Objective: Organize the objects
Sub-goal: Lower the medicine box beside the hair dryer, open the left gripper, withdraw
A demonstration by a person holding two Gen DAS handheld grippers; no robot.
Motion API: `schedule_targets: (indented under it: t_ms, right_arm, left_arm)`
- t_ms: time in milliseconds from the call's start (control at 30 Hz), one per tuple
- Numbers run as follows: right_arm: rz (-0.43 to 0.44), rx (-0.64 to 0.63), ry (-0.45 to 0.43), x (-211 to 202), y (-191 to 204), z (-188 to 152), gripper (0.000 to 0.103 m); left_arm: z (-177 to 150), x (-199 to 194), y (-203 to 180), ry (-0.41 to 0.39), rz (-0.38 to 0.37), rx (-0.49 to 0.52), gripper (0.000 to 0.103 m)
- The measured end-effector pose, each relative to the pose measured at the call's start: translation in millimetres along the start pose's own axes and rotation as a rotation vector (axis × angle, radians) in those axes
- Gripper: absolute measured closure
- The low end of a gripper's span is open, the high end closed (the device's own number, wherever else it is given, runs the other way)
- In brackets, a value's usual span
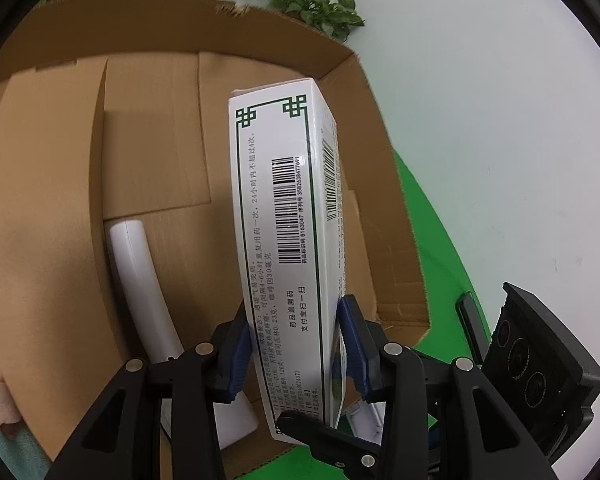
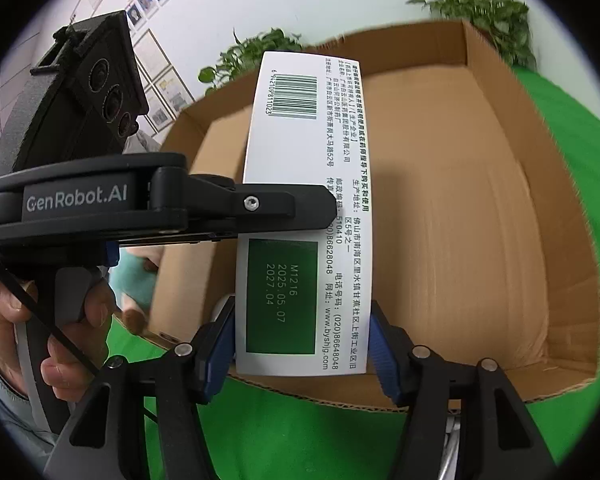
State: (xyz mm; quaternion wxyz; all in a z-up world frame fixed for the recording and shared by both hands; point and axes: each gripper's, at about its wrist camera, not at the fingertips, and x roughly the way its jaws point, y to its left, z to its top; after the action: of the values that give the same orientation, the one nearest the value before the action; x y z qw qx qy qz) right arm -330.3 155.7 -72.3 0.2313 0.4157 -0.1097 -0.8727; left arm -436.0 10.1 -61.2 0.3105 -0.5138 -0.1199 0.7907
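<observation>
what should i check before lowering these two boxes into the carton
1. Left gripper jaws clamped on white medicine box with green border: ok.
2. Right gripper jaws clamped on white box with green date panel: ok.
3. Brown cardboard carton open below both: ok.
4. White curved plastic piece on carton floor beside the drop spot: cannot tell if clear.
5. Left gripper crossing in front of the right's box: not ok.
</observation>
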Motion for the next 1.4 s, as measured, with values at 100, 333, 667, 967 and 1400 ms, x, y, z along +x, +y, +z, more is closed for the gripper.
schedule_targets:
  t_ms: [100,333,667,967,1400]
  right_arm:
    - [-0.028,-0.009,0.034,9,-6,0,0.044]
    - [-0.134,-0.036,0.114,23,-13,1,0.044]
    - [-0.202,-0.043,0.179,29,-19,4,0.043]
    - [-0.195,-0.049,0.210,34,-19,1,0.041]
    - [-0.232,-0.039,0.094,-13,-42,-9,0.000]
  left_arm:
    - [2,16,7,0.030,0.007,-0.021,0.062]
    - [7,33,12,0.078,0.028,-0.026,0.056]
    - [16,19,13,0.063,0.068,-0.038,0.057]
    - [-7,-23,16,-0.004,0.124,-0.054,0.057]
    - [-72,-100,9,-0.227,0.232,0.059,0.043]
